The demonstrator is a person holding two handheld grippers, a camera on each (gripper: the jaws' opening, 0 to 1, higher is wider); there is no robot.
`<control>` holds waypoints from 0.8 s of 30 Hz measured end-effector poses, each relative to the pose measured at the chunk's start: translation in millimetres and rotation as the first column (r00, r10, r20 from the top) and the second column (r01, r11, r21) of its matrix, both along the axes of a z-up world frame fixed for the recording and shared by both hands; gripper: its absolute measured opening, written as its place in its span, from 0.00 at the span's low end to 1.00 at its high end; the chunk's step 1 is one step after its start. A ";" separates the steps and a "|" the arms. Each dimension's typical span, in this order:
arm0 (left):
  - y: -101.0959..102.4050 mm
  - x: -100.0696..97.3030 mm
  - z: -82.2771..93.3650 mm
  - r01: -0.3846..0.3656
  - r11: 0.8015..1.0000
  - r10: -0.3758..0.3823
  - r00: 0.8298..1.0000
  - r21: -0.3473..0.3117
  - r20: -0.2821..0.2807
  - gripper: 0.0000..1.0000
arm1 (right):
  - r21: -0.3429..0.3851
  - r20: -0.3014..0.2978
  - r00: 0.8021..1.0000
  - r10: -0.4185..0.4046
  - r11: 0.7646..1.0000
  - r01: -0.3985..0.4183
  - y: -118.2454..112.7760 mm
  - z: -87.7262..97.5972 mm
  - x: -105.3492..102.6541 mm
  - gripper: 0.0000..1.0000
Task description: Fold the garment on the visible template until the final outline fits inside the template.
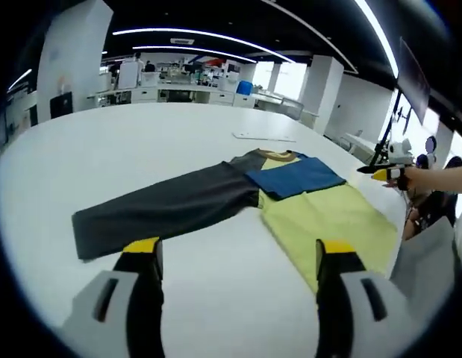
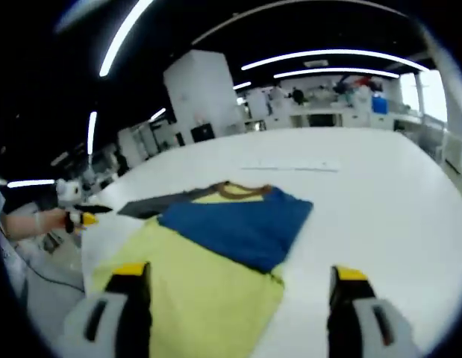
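The left gripper (image 1: 236, 257) is hovering low over the white table (image 1: 141, 149), its jaws standing wide apart with nothing between them. Just beyond it the garment (image 1: 238, 198) is lying flat, the grey sleeve (image 1: 163, 209) stretching out to one side and the blue sleeve (image 1: 294, 177) folded over the yellow body. The right gripper (image 2: 234, 287) is also gaping wide and holding nothing, above the yellow hem. Farther back, a thin white sheet (image 2: 290, 165) is lying on the table.
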State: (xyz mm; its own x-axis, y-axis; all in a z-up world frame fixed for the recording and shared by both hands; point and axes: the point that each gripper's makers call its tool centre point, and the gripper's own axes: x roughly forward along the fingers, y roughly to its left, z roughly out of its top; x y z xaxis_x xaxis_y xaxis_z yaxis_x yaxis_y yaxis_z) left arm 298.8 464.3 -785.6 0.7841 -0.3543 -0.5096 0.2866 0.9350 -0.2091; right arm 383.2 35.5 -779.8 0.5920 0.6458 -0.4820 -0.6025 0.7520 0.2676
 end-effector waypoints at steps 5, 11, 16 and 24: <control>38.2 7.5 -12.9 -0.085 0.996 0.086 0.996 0.023 -0.017 0.81 | 0.024 -0.001 1.000 0.014 1.000 -0.014 6.2 4.9 -17.3 1.00; 103.4 5.3 -18.5 -0.333 0.940 0.335 0.942 0.069 -0.016 0.78 | 0.025 -0.006 0.999 0.037 0.999 -0.037 12.3 3.2 -36.6 1.00; 142.0 1.3 -30.4 -0.430 0.900 0.433 0.901 0.072 -0.031 0.70 | 0.033 -0.014 1.000 0.028 0.999 -0.028 12.2 3.7 -38.9 1.00; 163.1 10.7 -53.8 -0.511 0.853 0.519 0.851 0.107 -0.075 0.43 | 0.028 -0.026 1.000 0.007 1.000 -0.006 2.4 3.8 -43.2 1.00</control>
State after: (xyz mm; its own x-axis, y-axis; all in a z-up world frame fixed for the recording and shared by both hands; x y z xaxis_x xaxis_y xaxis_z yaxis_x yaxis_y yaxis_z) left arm 309.5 627.4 -839.4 0.7876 0.1320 -0.6019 -0.2587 0.9574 -0.1285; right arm 340.0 37.9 -776.0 0.5755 0.6630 -0.4789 -0.5996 0.7402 0.3043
